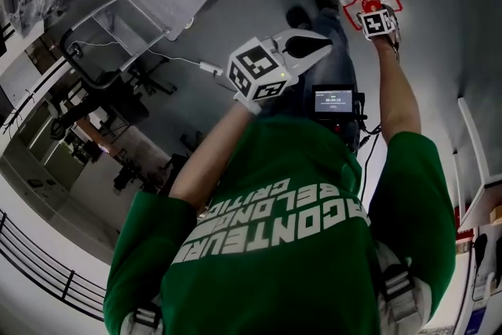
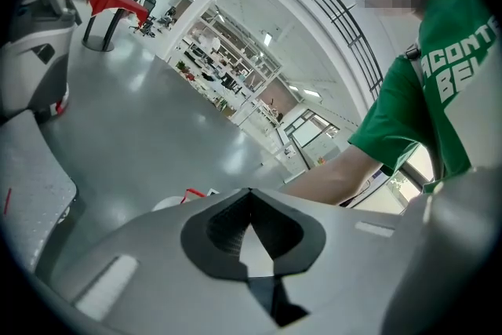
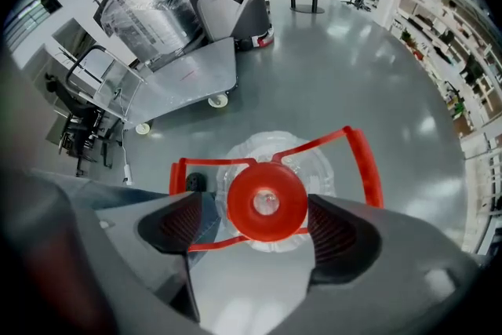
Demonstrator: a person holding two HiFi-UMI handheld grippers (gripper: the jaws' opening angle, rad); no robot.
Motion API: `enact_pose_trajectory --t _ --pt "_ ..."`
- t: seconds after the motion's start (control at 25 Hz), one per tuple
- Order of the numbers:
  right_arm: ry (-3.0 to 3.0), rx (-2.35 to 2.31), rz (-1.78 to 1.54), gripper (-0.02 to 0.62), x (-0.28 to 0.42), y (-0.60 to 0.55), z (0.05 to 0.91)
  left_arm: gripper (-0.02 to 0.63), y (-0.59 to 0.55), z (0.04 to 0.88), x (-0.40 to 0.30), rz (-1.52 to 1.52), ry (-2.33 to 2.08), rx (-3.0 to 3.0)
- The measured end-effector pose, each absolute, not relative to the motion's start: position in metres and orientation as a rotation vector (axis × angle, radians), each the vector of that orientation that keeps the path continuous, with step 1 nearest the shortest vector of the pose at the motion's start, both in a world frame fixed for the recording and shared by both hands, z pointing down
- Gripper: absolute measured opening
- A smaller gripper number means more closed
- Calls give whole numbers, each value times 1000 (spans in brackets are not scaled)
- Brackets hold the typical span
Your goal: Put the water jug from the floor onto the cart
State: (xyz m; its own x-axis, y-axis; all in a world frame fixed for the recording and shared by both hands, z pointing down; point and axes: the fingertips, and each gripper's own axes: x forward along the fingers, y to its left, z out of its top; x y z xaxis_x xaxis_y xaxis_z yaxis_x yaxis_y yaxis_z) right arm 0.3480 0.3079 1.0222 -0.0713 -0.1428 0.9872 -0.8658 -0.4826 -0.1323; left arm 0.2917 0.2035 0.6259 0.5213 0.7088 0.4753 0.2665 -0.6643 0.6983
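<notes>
The water jug (image 3: 276, 157) stands upright on the glossy grey floor (image 3: 376, 67), well apart from the metal platform cart (image 3: 188, 82). Its body is clear, rounded, smooth plastic, judged heavy if full. Grip it at the neck under the red cap (image 3: 267, 202) or by the rigid red handle (image 3: 362, 161). The right hand-held gripper (image 3: 259, 225) is wide, pads flanking the cap without pressing. The left hand-held gripper (image 2: 251, 225) is closed and empty.

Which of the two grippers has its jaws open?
The right gripper, jaws apart either side of the red cap of the clear water jug; the left gripper has them together.
</notes>
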Motion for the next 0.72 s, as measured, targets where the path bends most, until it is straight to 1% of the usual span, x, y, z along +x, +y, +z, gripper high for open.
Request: enact_pose_trajectory --t 0.28,0.44,0.48,0.56,0.72 --pt "-1022 1591 1581 399 357 312 1044 9 199 644 281 1071 749 2181" --pt "-1092 1593 1573 394 351 296 1065 9 191 654 278 1072 712 2172" --pt "-1082 1588 1559 387 353 295 1066 9 189 656 278 1072 707 2173" --pt "-1050 1579 1534 310 357 297 1066 9 188 658 278 1078 703 2178" --pt "-1029 1547 1536 305 355 302 1066 9 191 658 274 1099 723 2193"
